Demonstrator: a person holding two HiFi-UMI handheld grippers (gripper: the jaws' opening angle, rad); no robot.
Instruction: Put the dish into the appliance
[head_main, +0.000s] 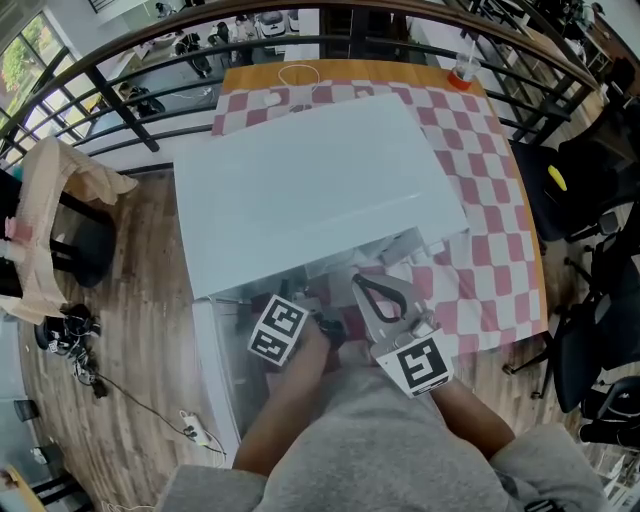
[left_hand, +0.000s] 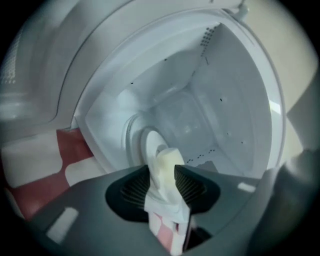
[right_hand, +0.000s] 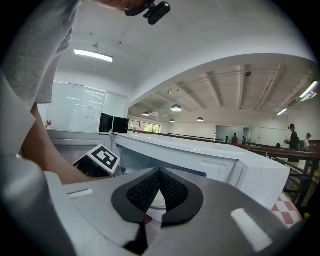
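Observation:
The white appliance (head_main: 310, 190) stands on the checkered table with its front opening towards me. In the left gripper view its bare white cavity (left_hand: 200, 110) fills the picture. My left gripper (left_hand: 163, 175) reaches into that opening, and a cream-white dish (left_hand: 167, 160) stands edge-on in the gap between its pads, touching both. In the head view the left gripper's marker cube (head_main: 278, 332) sits at the opening and the dish is hidden. My right gripper (right_hand: 160, 175) hovers just right of it (head_main: 378, 295), shut with its tips together and nothing between them.
A red-and-white checkered cloth (head_main: 480, 200) covers the table. A cup with a straw (head_main: 462, 72) and a white cable (head_main: 298, 75) lie at the far edge. Black chairs (head_main: 590, 200) stand to the right, a draped chair (head_main: 50, 220) to the left, and a railing behind.

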